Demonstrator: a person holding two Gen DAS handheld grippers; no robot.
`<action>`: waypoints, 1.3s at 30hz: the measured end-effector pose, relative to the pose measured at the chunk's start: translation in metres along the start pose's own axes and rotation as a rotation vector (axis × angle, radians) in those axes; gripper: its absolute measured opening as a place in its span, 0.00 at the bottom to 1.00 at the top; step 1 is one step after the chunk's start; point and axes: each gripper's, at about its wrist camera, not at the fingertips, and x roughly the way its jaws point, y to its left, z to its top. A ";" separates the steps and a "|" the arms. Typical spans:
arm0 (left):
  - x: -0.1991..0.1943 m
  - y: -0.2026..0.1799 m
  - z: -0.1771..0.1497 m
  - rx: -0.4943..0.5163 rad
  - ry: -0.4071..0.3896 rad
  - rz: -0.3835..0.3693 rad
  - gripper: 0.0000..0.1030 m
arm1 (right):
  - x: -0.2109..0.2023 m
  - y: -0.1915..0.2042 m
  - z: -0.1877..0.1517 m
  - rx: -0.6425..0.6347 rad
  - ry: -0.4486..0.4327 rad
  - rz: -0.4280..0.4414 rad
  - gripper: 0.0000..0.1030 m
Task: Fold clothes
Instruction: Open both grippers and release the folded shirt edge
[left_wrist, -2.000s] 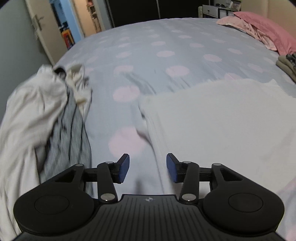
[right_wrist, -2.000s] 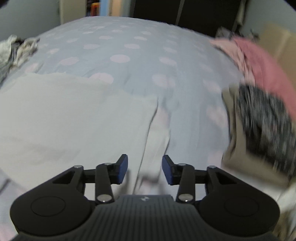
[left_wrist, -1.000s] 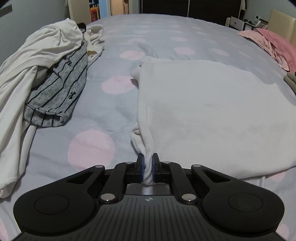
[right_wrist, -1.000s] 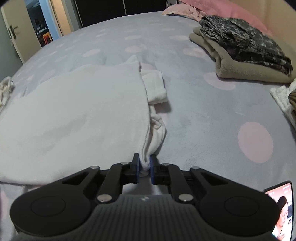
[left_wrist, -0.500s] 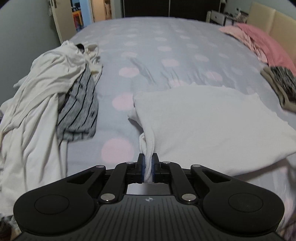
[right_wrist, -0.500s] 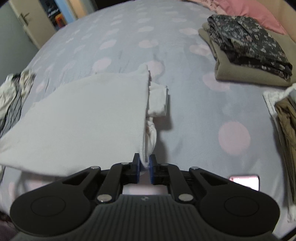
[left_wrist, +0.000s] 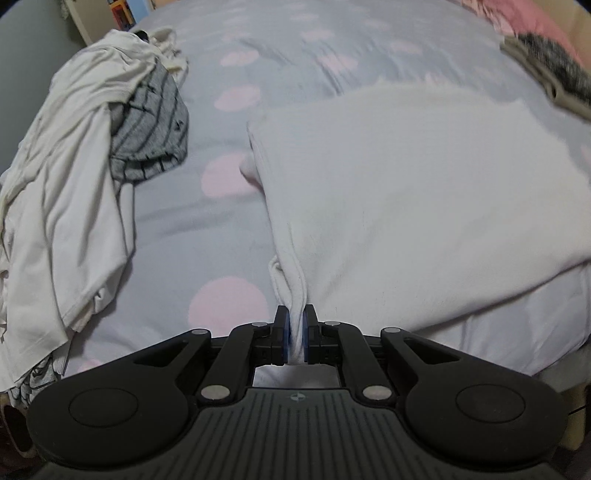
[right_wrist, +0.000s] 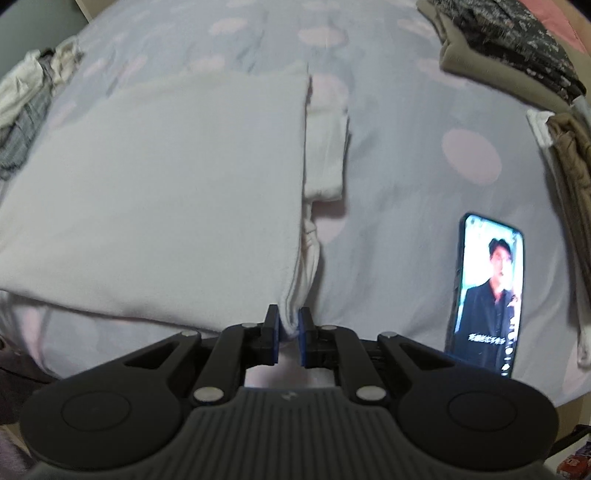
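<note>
Gripping a white garment (left_wrist: 406, 192) by two corners above the bed (left_wrist: 207, 229).
Left claw (left_wrist: 294, 328) and right claw (right_wrist: 287, 332) each clamp bunched fabric; the far edge looks blurred.

Home bedroom: polka-dot bedsheet (left_wrist: 229, 229), clothes pile (left_wrist: 74, 166) on it, pink pillow (left_wrist: 532, 18) at far end.

Both grippers, left (left_wrist: 294, 328) & right (right_wrist: 287, 334), seemingly clamped on cloth.
</note>
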 end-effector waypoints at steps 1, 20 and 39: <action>0.006 -0.002 -0.001 0.009 0.012 0.005 0.05 | 0.006 0.002 -0.002 -0.010 0.006 -0.012 0.10; -0.011 0.007 -0.002 -0.066 -0.132 0.043 0.43 | -0.013 0.017 -0.016 -0.138 -0.222 -0.103 0.56; 0.031 0.027 0.071 -0.198 -0.126 -0.038 0.44 | 0.028 -0.055 0.103 0.194 -0.096 0.184 0.62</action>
